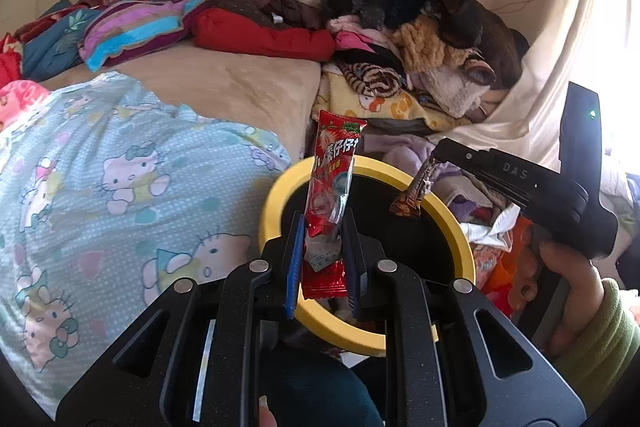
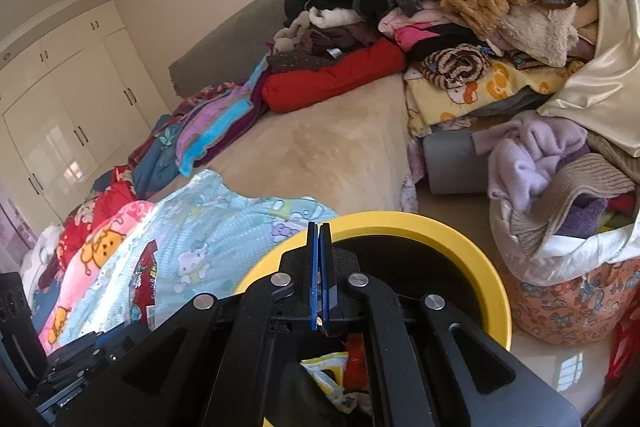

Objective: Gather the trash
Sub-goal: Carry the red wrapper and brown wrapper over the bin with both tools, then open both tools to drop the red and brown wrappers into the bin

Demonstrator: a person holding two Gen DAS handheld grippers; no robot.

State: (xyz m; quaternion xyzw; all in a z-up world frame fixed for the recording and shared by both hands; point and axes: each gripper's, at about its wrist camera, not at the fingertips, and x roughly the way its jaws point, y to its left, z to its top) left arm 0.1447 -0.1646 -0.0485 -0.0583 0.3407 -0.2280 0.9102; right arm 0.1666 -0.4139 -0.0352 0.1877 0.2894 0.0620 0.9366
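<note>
Bed heaped with clothes and blankets, Hello Kitty quilt across near side, laundry basket stuffed with knits at right on floor. Yellow-rimmed trash bin standing at bed edge, black inside, mouth up, directly under and ahead of both claws; some wrappers already visible at bottom in right wrist view. Left gripper clamped on red strawberry snack wrapper, pads pressing lower third, long axis standing upright and slightly tilted right, top end poking above far rim, bottom end hanging within rim outline. Right gripper reaching in from the right with hand in green sleeve behind it, jaws pressed together on small brown candy wrapper, dangling down from tip, long axis steeply down-left, lower end over near-right inside of rim. In right wrist view only a sliver of wrapper visible between blue pads, rim just beyond tip. Key relation: both wrappers seem already above bin mouth, brown one nearer right rim edge, red one nearer centre. Judgement: release step next, both hands about equally placed; red wrapper tall and light, may flutter or catch on rim if let go high; brown one close to the edge, might land on rim.
</note>
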